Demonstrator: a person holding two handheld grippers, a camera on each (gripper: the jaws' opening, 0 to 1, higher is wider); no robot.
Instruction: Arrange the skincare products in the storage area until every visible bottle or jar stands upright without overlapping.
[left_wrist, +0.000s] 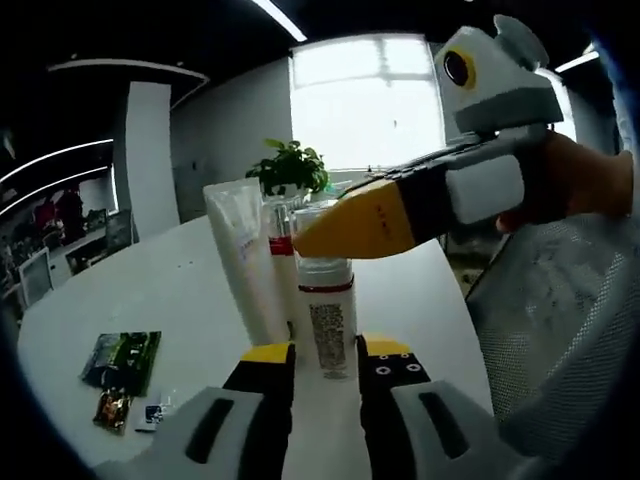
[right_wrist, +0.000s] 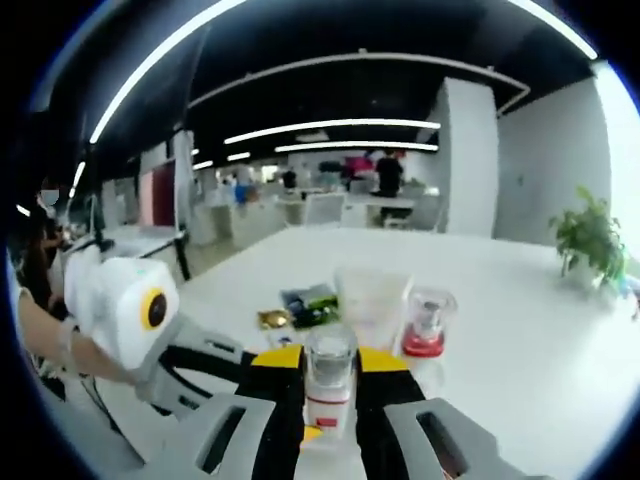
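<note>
White and round-edged, the surface (left_wrist: 150, 290) sits in an open office with ceiling strip lights and a bright window beyond. In the left gripper view, far left of the jaws, a few flat sachets (left_wrist: 122, 365) lie on it. Just ahead of the left jaw stands a white tube (left_wrist: 242, 255), upright on its cap, with a red-banded bottle (left_wrist: 281, 240) close behind it and a potted plant (left_wrist: 290, 168) farther back. The left gripper (left_wrist: 325, 365) has its jaws on either side of a clear-capped pump bottle (left_wrist: 327, 320), which stands upright between the tips; whether they press it cannot be told. From the right, the right gripper (left_wrist: 350, 225) reaches in at the bottle's cap.

In the right gripper view, the left gripper's body shows at the left, held by a hand (right_wrist: 45, 340). The right gripper (right_wrist: 328, 375) appears clenched on the pump bottle (right_wrist: 329, 385), its yellow-tipped jaws hugging both sides. Ahead of the jaws, the tube (right_wrist: 370, 300) and the red-banded bottle (right_wrist: 428, 322) stand side by side.

As a judgement, the task looks well along: three products stand upright, close but not overlapping. What remains is to release the pump bottle with a small gap beside the others.
</note>
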